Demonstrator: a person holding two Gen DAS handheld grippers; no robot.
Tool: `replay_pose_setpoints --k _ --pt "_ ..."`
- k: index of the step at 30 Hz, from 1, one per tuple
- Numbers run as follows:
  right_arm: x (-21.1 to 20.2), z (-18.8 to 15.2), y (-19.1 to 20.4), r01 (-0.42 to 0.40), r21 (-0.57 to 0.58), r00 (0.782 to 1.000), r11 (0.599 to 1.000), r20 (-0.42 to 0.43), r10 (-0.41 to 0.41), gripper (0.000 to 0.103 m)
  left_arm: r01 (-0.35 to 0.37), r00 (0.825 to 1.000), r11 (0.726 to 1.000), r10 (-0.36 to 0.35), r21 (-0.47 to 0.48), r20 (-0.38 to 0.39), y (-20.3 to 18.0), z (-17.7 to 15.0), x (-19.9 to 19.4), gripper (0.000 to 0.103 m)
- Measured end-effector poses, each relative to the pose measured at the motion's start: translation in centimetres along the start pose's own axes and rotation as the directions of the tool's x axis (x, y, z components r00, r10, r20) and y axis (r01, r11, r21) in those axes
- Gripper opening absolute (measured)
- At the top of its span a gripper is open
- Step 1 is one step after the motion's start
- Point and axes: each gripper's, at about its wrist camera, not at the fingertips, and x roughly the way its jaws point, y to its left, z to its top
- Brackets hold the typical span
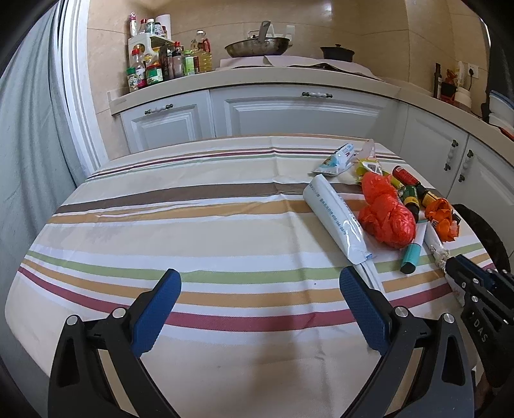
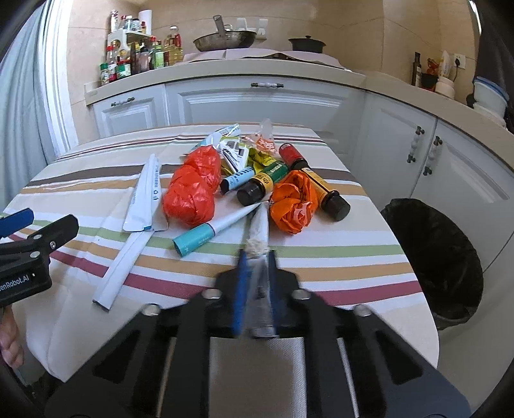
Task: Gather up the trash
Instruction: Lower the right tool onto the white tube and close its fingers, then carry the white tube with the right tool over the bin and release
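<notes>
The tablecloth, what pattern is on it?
Stripes on the tablecloth: brown, tan, green, red and white. Left wrist view shows it best.

Both wrist views tilted down close over the striped table [image 1: 192, 205], facing the counter [image 1: 289, 80], sharing the trash pile [image 2: 225, 180]

1. White cabinets [image 1: 289, 112] across mid-frame, under a pale countertop [image 1: 257, 75].
2. Beige tiled wall [image 1: 353, 22] at top.
3. Grey curtain [image 1: 29, 135] at left edge.
4. Striped tablecloth [image 1: 192, 225] filling lower frame.
</notes>
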Motion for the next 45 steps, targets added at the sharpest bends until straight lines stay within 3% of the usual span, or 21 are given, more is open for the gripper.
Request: replay_pose_setpoints --k 15,16,19,25,28,29,32,45 --pt "-4.2 -0.1 -1.6 0.006 0.013 0.995 1.0 0.102 -0.008 0.005 0.057 0.998 0.998 -0.058 0.036 0.004 -3.5 -0.4 -0.9 0.095" --pt "-4.6 -0.1 -1.9 0.009 0.019 0.994 1.0 0.11 -0.011 0.005 0.06 0.998 0.997 -0.061 0.037 0.001 -3.7 -0.4 -0.9 0.093" --pt "-5.4 -0.1 -2.9 0.02 0.041 0.991 0.999 0.129 -0.025 0.005 0.081 0.996 0.995 -0.08 0.055 -0.031 -4.7 -0.8 -0.6 0.067" --pt "-5.9 -0.6 -4.8 0.039 0.084 0.989 0.996 0.136 -0.05 0.005 0.11 0.991 0.991 -0.104 0.069 -0.089 -6.1 -1.7 0.6 0.066" --pt "-5.9 -0.8 -5.6 0.049 0.104 0.989 0.993 0.134 -0.063 0.005 0.113 0.99 0.991 -0.106 0.068 -0.098 -6.4 -2.0 1.1 0.051" --pt "-5.9 -0.9 -5.9 0.051 0.112 0.989 0.992 0.132 -0.066 0.005 0.111 0.99 0.991 -0.105 0.068 -0.094 -6.4 -2.0 1.0 0.039" --pt "-5.9 -1.1 -6.2 0.055 0.12 0.989 0.991 0.132 -0.071 0.005 0.108 0.991 0.992 -0.101 0.072 -0.086 -6.4 -2.2 0.8 0.017" --pt "-6.5 -0.9 -6.3 0.059 0.125 0.985 0.99 0.155 -0.078 0.005 0.081 0.996 0.996 -0.08 0.043 -0.029 -3.7 -2.4 -2.1 0.012"
